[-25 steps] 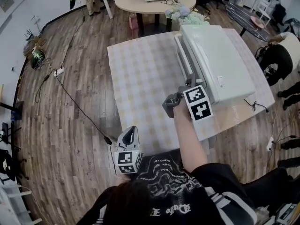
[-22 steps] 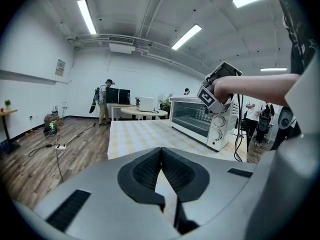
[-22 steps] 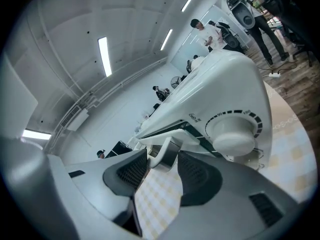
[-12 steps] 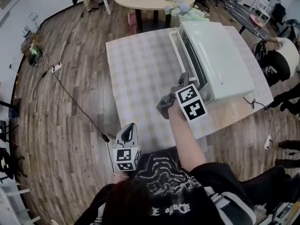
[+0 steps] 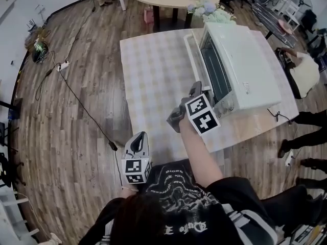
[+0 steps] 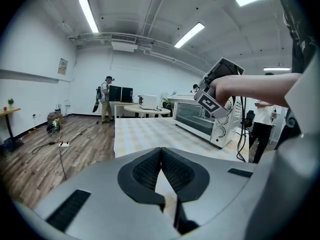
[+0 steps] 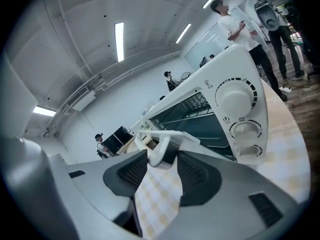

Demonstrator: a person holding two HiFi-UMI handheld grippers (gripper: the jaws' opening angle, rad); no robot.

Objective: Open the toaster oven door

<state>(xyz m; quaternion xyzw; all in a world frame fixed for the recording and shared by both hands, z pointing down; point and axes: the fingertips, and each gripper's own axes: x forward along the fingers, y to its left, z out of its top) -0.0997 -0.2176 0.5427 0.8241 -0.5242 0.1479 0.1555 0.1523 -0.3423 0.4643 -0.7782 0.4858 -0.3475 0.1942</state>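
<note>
"one toaster oven [image 5: 245, 70], and where does it stand?" asks the first watcher.

"on the right part of the checked table [image 5: 148, 80], with its door [image 5: 214, 73] facing left in the head view. the door is a glass pane in a white frame. whether it is fully shut or just cracked open cannot be told."

"how will it handle?"

"stiff, and it probably swings down on a bottom hinge. the oven looks fairly light, so a hard tug may drag it over the cloth. the glass wants a steady, gentle pull."

"where should one take hold?"

"on the white handle [image 7: 170, 135] along the door's top edge. it looks smooth, so it may slip. the right gripper [image 7: 162, 153] has its jaws spread wide around the handle's near post, at the end by the knobs [image 7: 235, 96]. the post lies against one side, but the jaws do not look clamped on it. a hold nearer the middle of the bar would likely pull more evenly."

"and the other tool?"

"the left gripper [image 6: 161, 151] hangs low by the table's near corner, well apart from the oven. its jaws are pressed together on nothing."

"and the counts?"

"one oven, one door, one handle, three knobs, two grippers, one checked table."
</note>
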